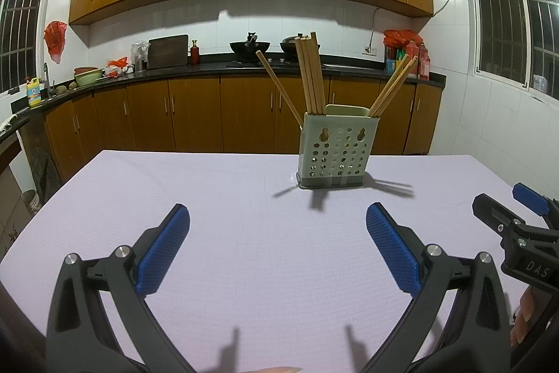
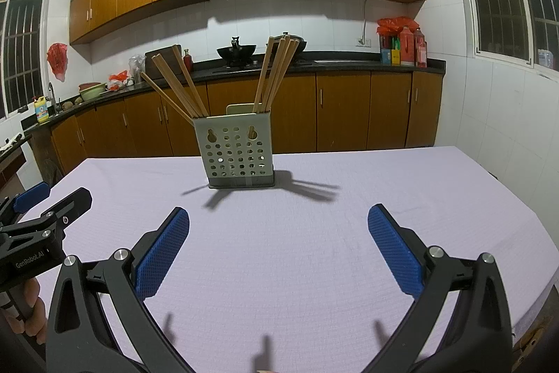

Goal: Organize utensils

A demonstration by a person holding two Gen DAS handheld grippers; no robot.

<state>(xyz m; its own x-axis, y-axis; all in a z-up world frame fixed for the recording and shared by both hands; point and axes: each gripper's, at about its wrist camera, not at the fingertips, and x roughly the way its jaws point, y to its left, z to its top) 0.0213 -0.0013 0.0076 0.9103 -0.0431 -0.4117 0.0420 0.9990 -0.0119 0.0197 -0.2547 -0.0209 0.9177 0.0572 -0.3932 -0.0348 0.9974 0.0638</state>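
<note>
Both grippers, left [image 1: 277, 247] and right [image 2: 278, 247], hover spread wide and empty over the table [image 1: 216, 184], while the chopsticks [image 1: 310, 76] already stand fanned out in the holder [image 1: 337, 151] near the far edge. The holder looks light (tall load too), so a clumsy nudge could tip it. Can't see inside it or whether anything's left outside the frame.

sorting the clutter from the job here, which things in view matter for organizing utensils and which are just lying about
For the job:
chopsticks
utensil holder
left hand-held gripper, open
right hand-held gripper, open

Just lying about:
woks
red bottles
cutting board
green basin
</note>
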